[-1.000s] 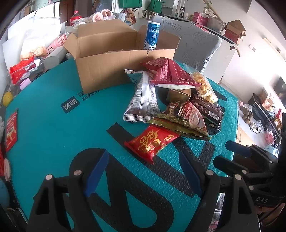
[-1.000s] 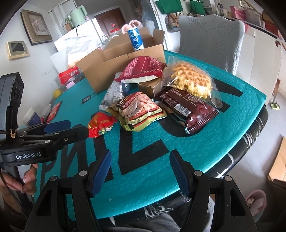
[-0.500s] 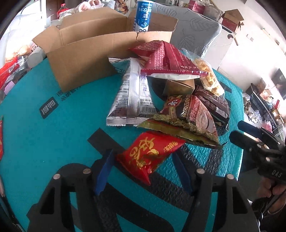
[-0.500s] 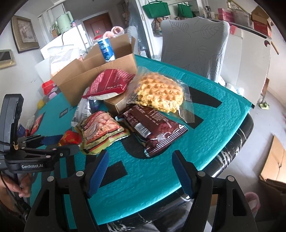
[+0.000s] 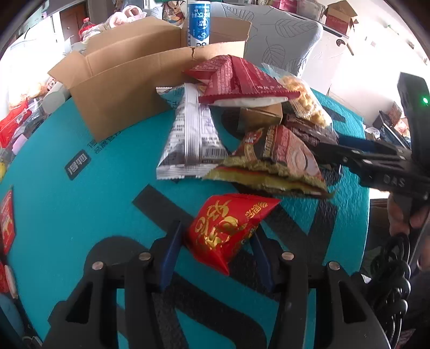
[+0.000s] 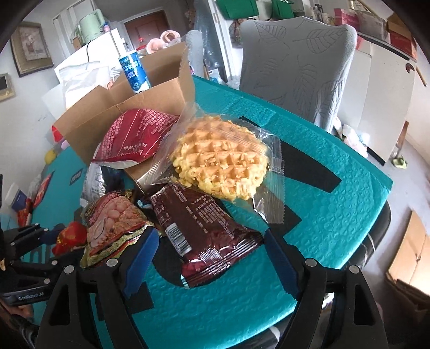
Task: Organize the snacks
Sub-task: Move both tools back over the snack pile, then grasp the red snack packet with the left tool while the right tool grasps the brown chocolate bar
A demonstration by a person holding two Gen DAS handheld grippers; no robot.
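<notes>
A desk (image 5: 53, 214) with a teal padded cover carries an open cardboard box (image 5: 129, 88) at its far side, a blue-and-white can (image 5: 198, 21) upright inside. Before the box lies a heap of snacks: a wrapped waffle (image 6: 220, 158), a dark red bag (image 6: 134, 134), a maroon packet (image 6: 204, 231). The right gripper (image 6: 209, 257), its jaws just opening, is released and straddles the maroon packet's near end. The left gripper (image 5: 215, 255), jaws just closing, has a small red packet (image 5: 228, 225) between its pads; whether they press it I cannot tell.
</notes>
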